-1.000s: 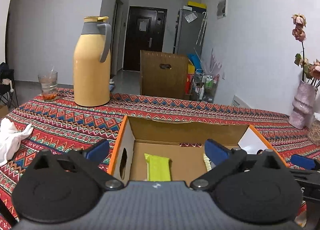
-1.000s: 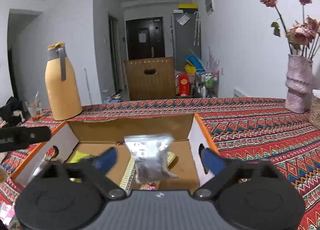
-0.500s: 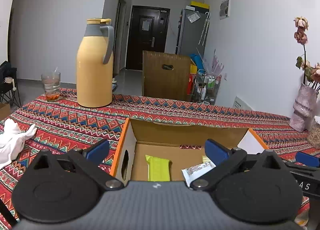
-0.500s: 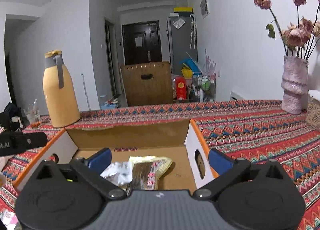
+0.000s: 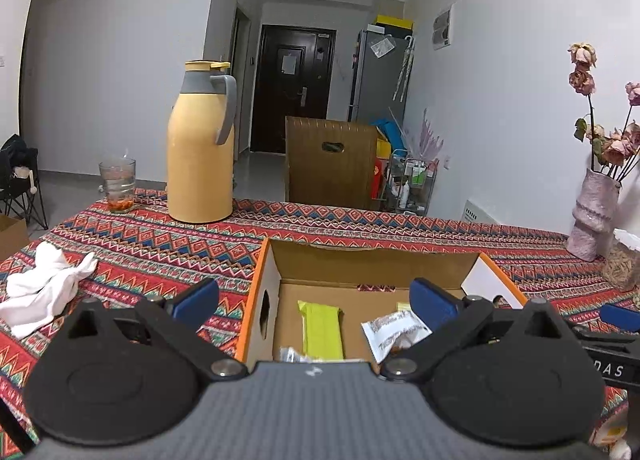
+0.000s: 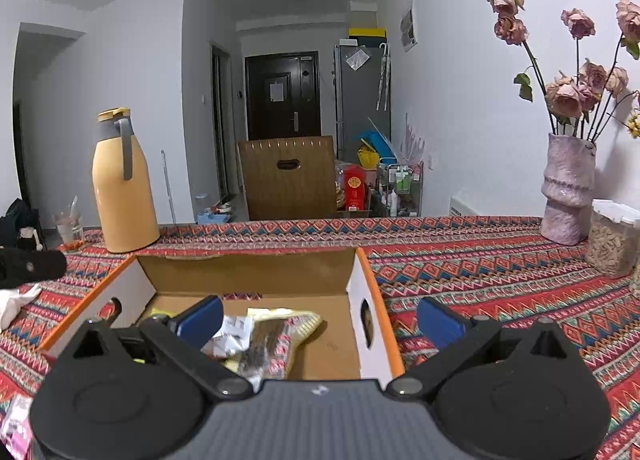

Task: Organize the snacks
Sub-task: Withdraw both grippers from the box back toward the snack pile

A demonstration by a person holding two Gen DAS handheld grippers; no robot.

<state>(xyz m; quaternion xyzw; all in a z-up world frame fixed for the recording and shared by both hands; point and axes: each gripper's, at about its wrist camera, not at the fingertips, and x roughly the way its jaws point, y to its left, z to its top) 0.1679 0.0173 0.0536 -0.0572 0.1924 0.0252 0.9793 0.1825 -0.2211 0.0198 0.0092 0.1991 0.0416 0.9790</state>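
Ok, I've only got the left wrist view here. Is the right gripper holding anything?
Observer: No. The right gripper is open, with nothing between its fingers, and it points into the cardboard box.
Operator: Any packets outside the box?
Observer: One. A pink packet lies on the tablecloth, outside the box's left wall. The frame edge crops it, so I can't read it.

Dim, even indoor light — soft shadows, sharp focus, fisheye-bent edges, dark corners.
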